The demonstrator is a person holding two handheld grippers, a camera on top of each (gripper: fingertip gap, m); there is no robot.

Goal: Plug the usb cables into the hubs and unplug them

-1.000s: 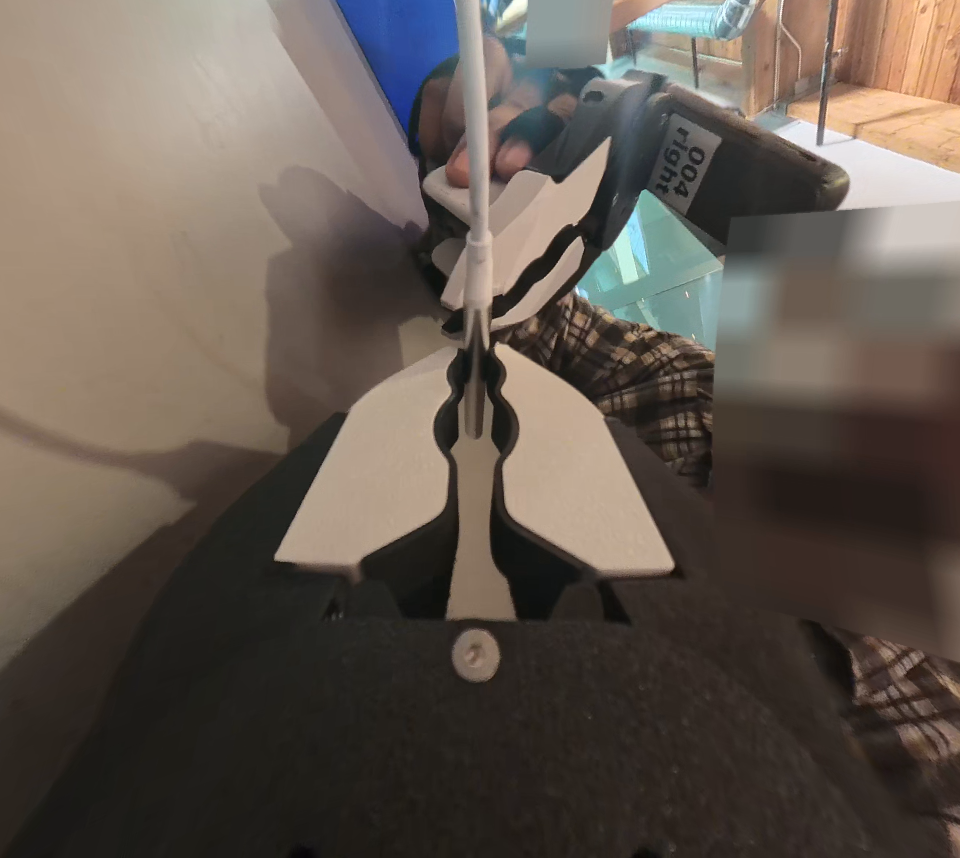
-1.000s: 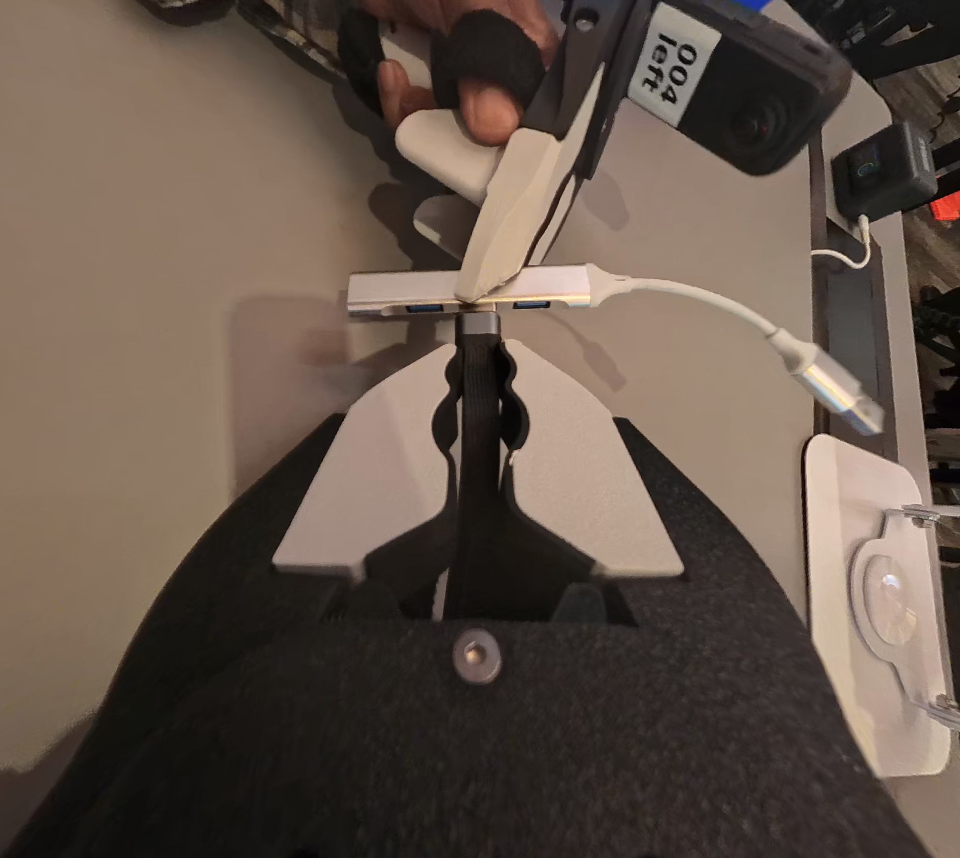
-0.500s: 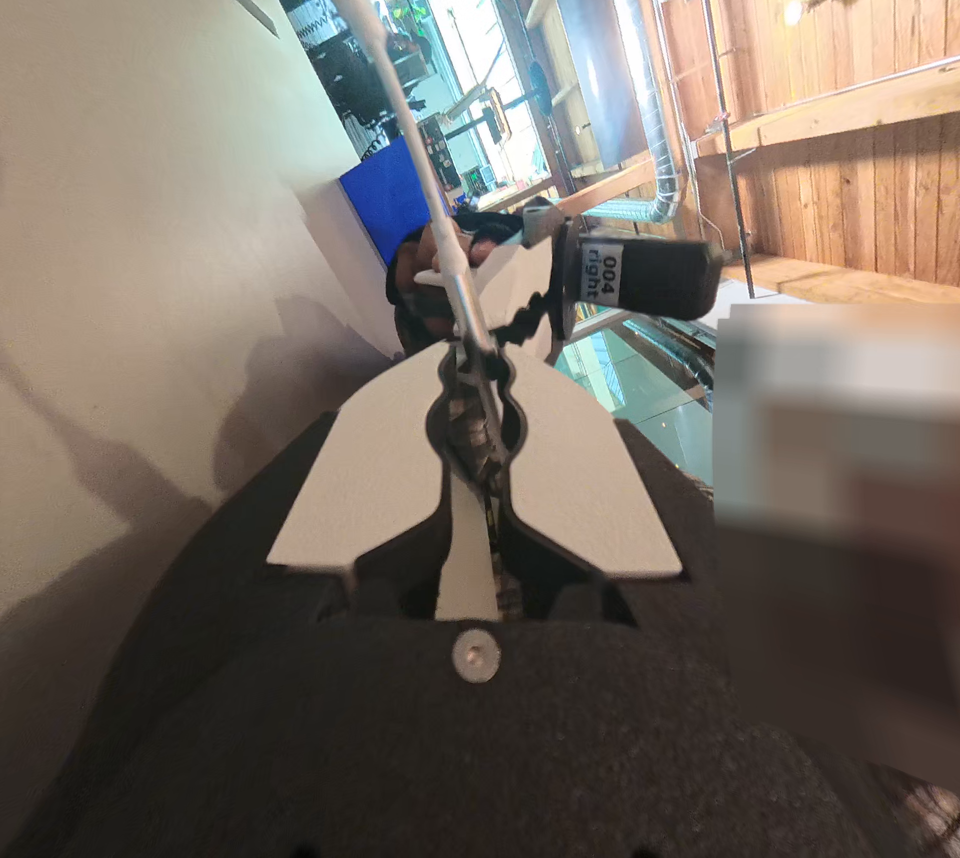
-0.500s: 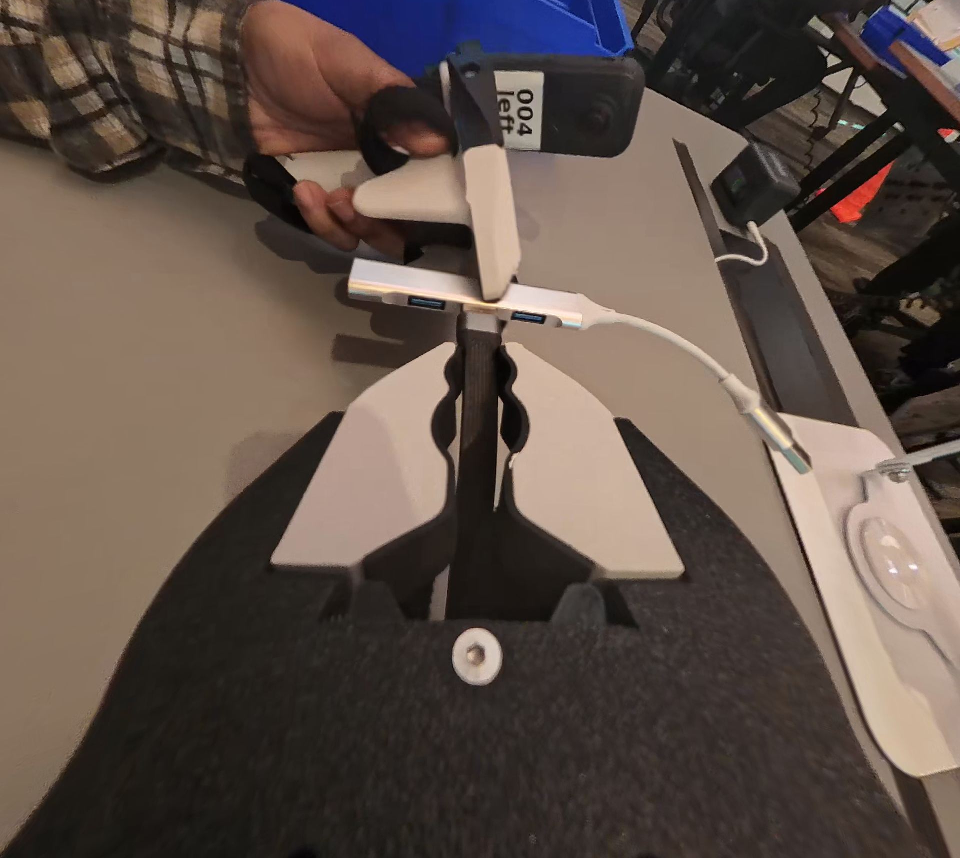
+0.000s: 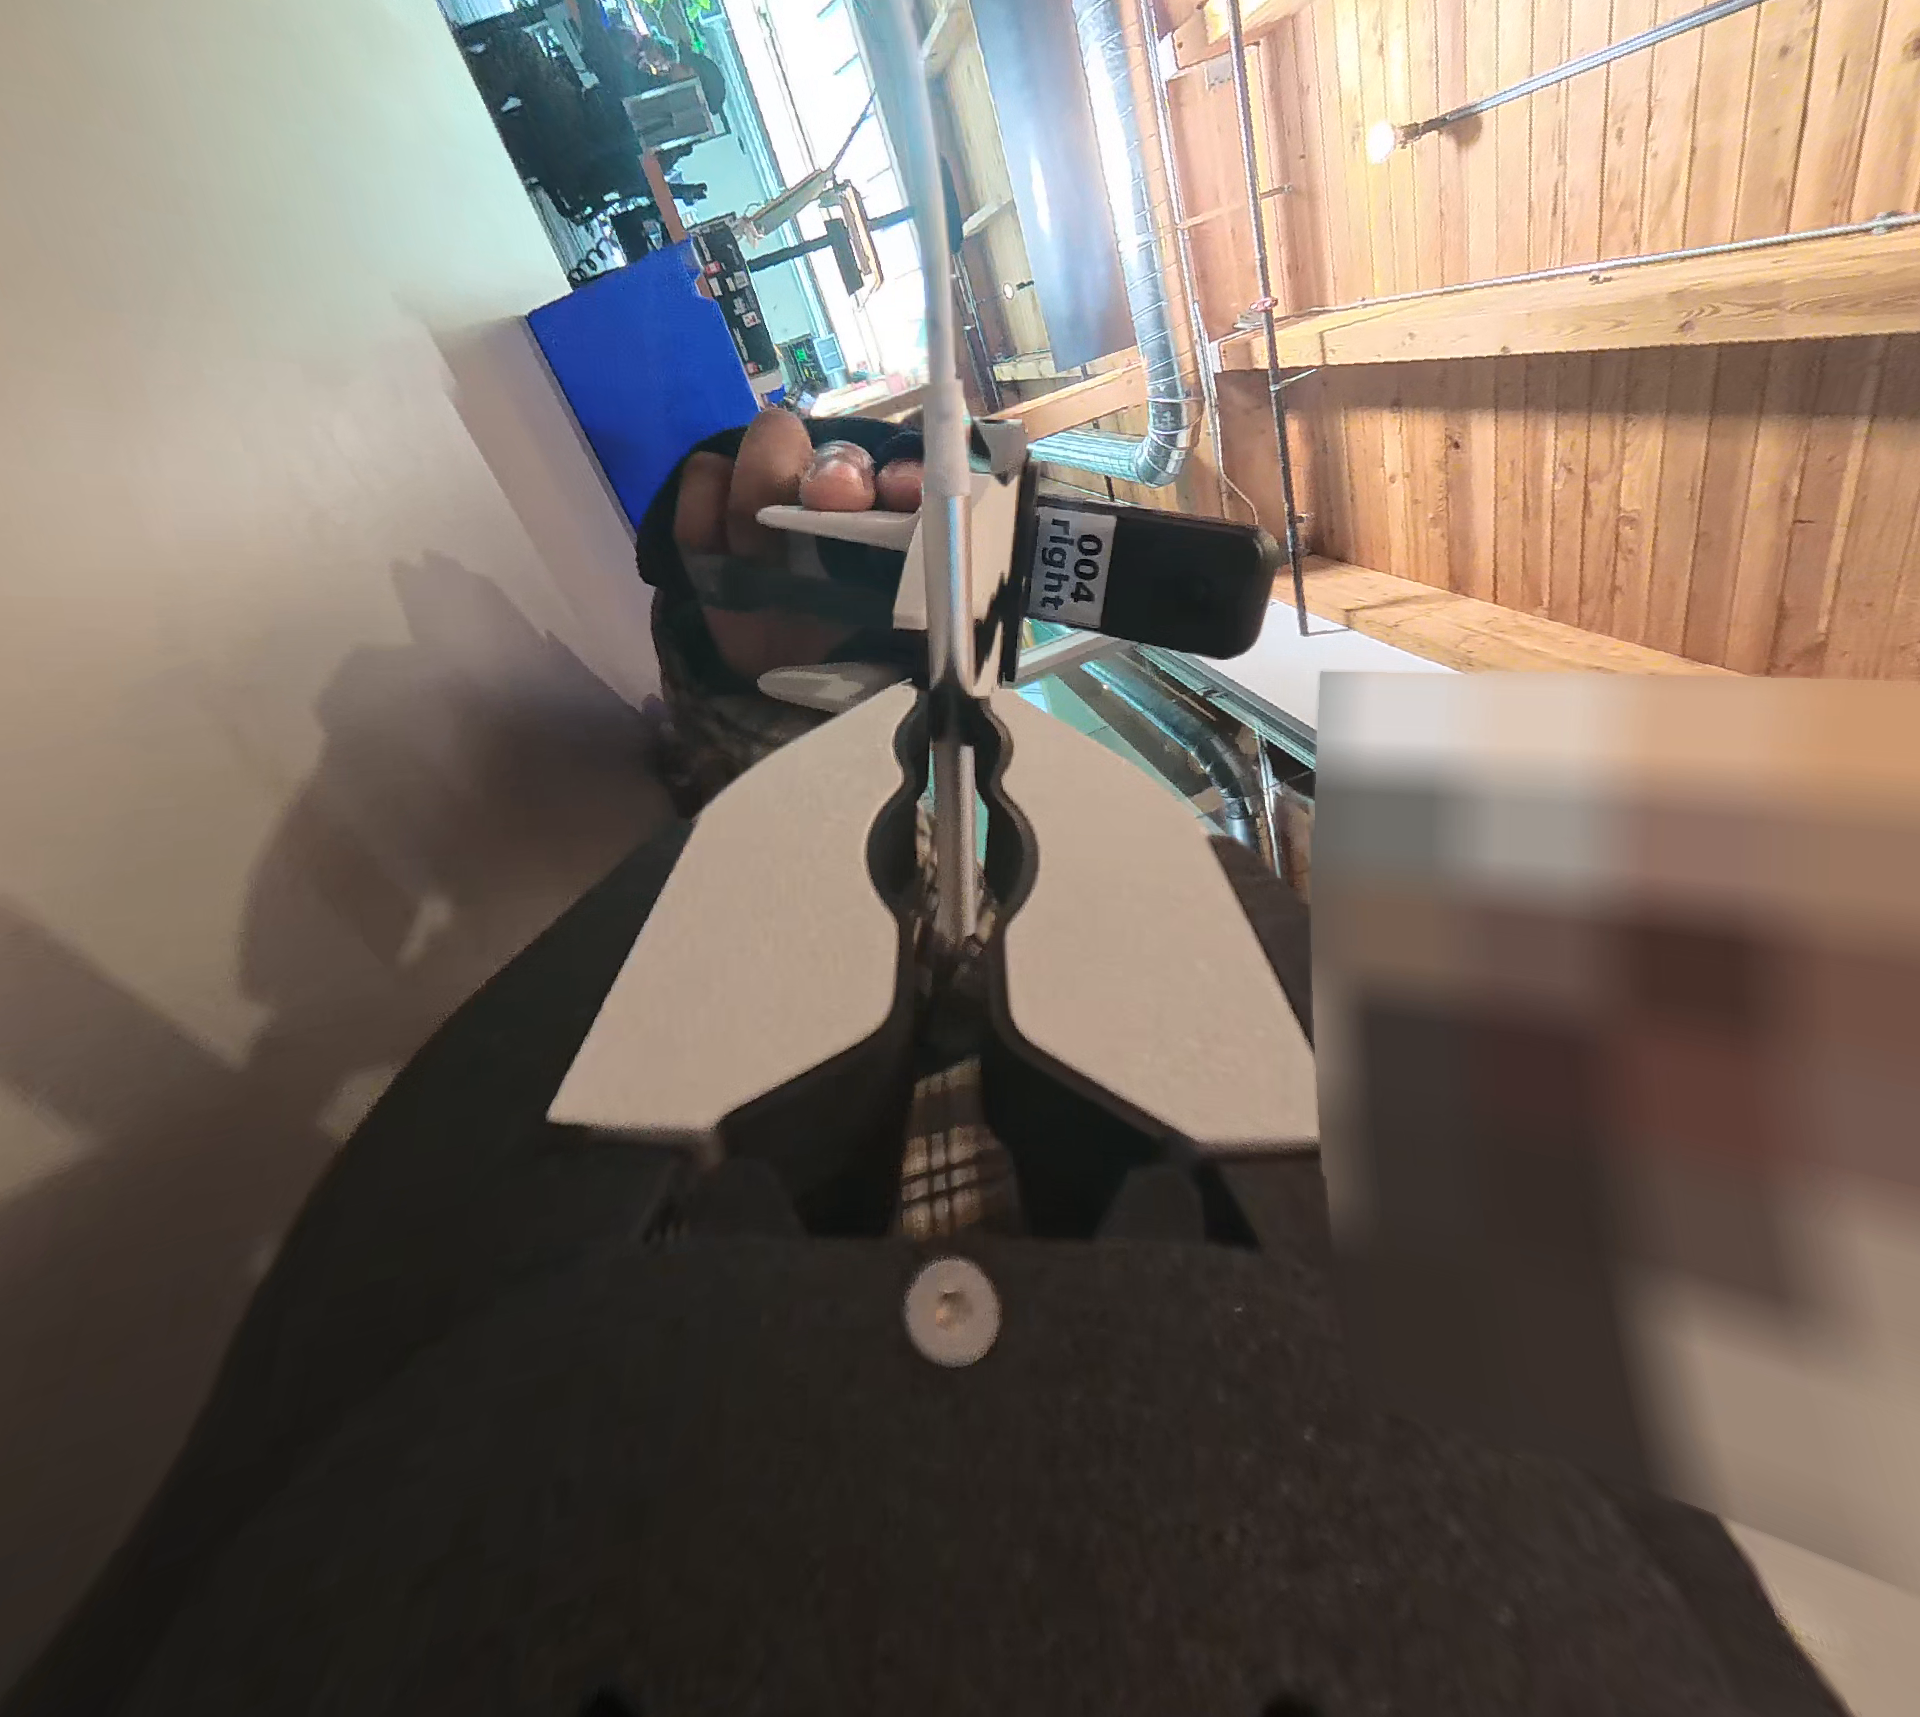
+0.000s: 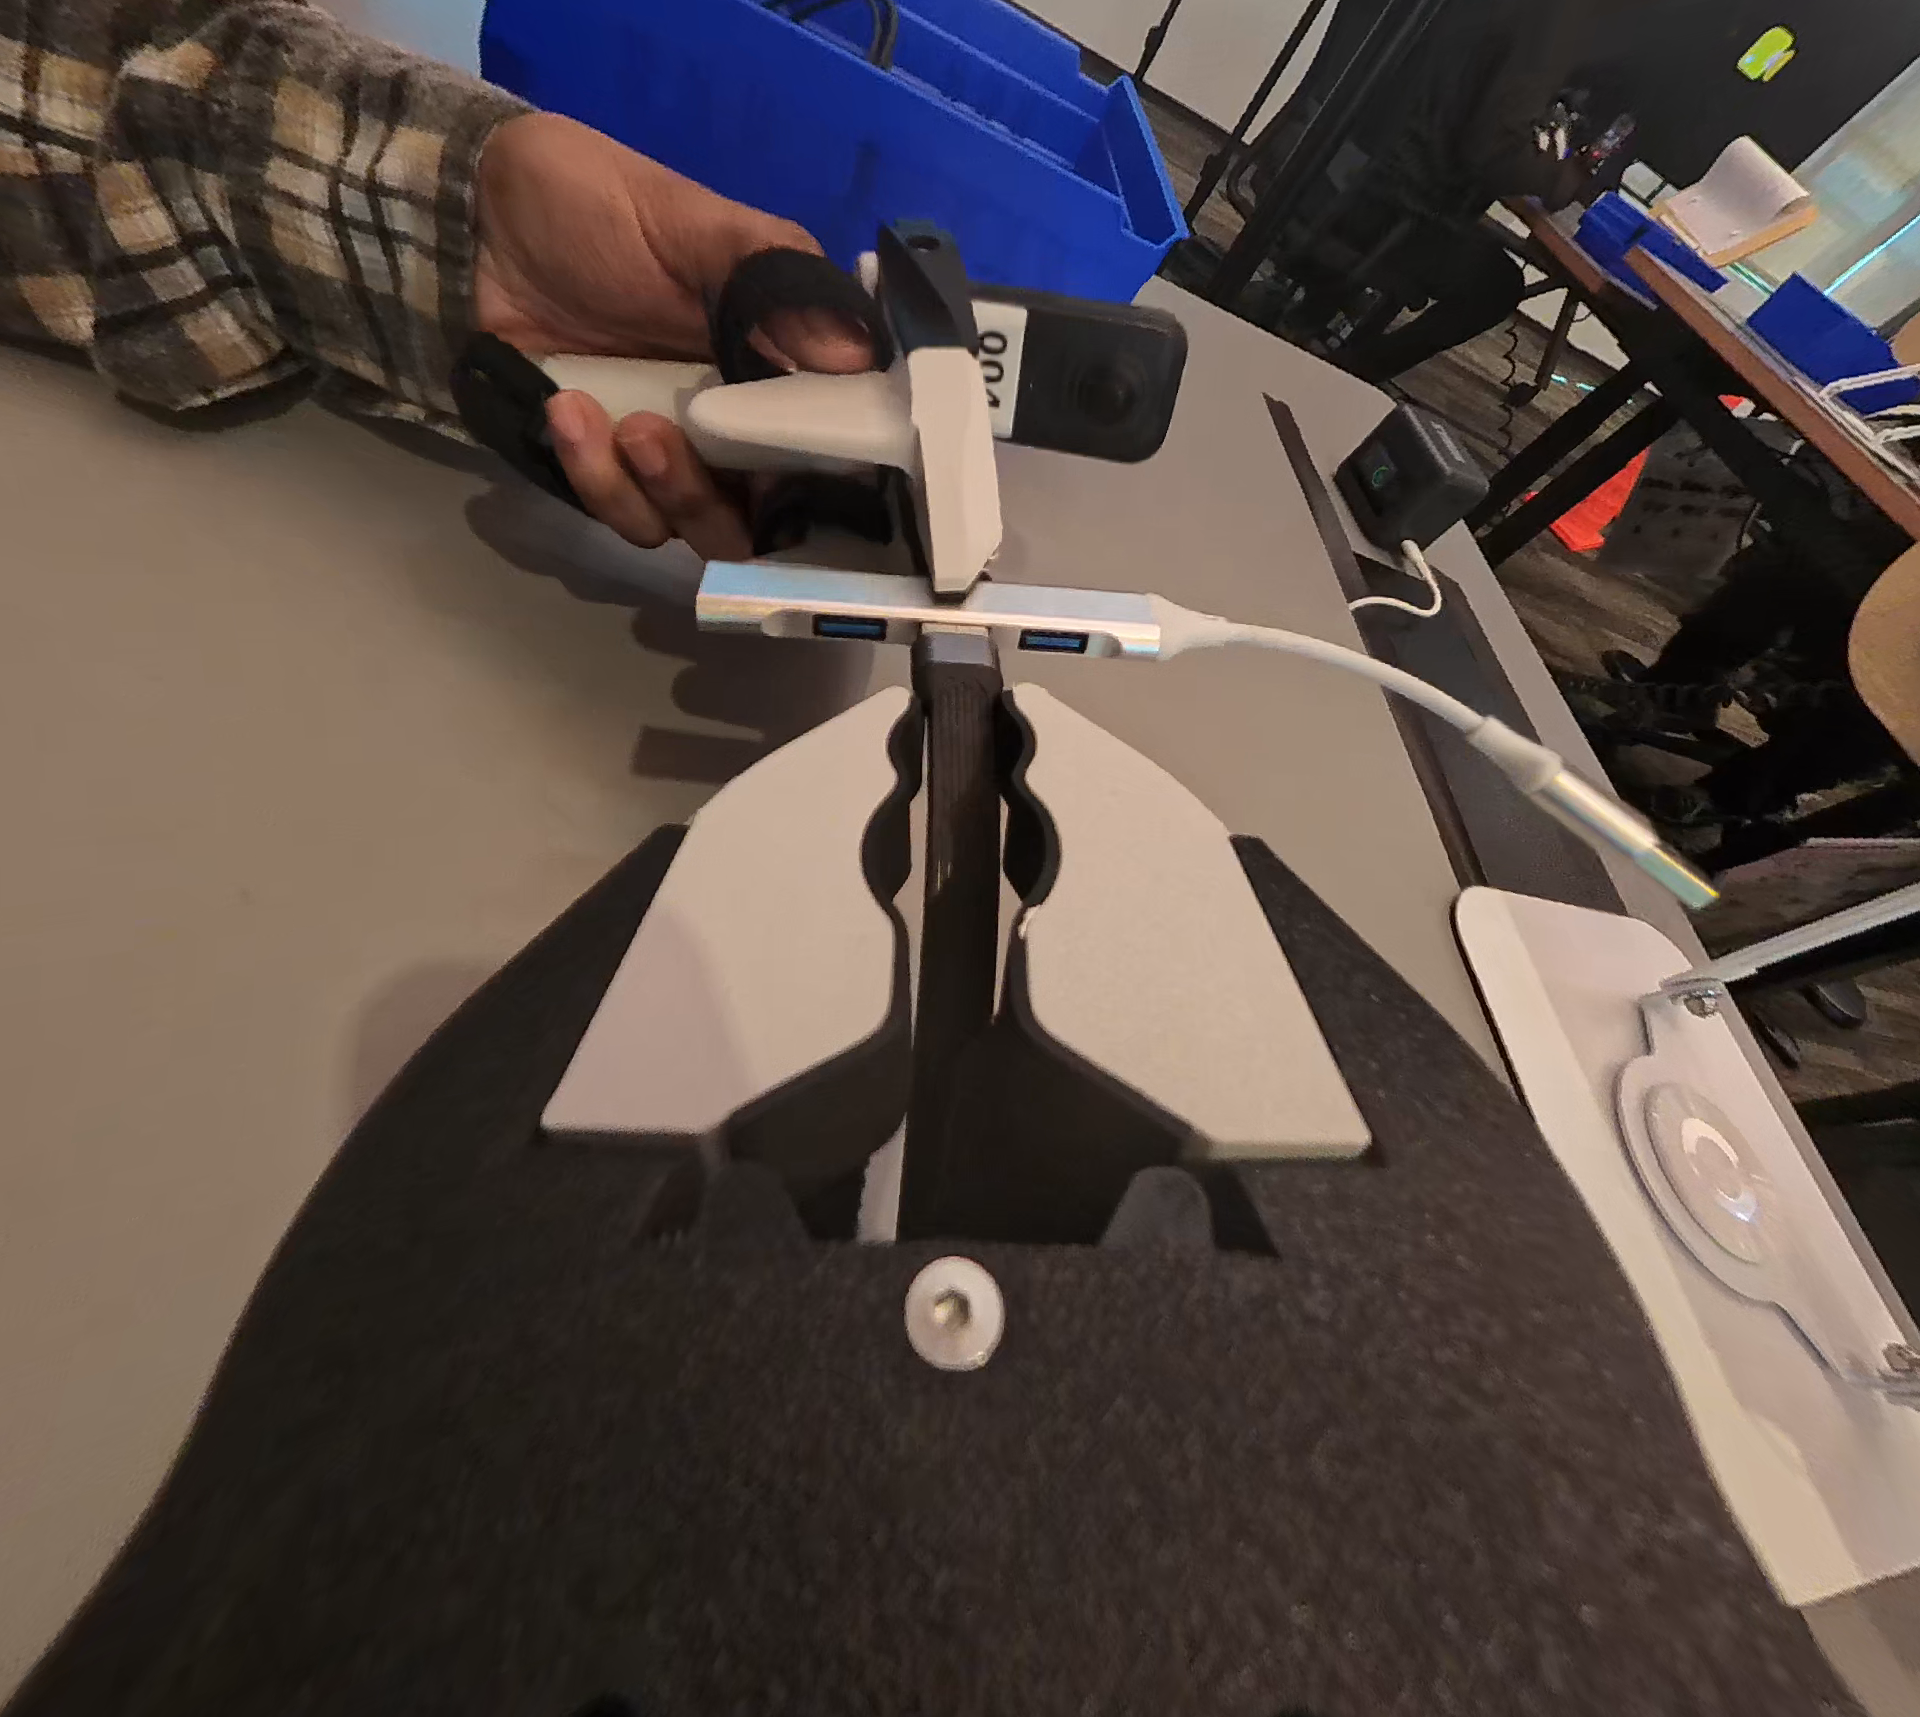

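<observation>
Your left gripper (image 6: 956, 571) is clamped on the silver hub (image 6: 925, 605), mid-frame in right wrist view. Your right gripper (image 6: 956, 711) is pinched on the black usb plug (image 6: 954, 659), seated in hub's center port; white cable (image 6: 1351, 665) trails right.

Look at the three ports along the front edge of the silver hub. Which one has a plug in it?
The middle port of the silver hub: the black plug held by the right gripper sits in it, while the blue ports on either side are empty.
</observation>
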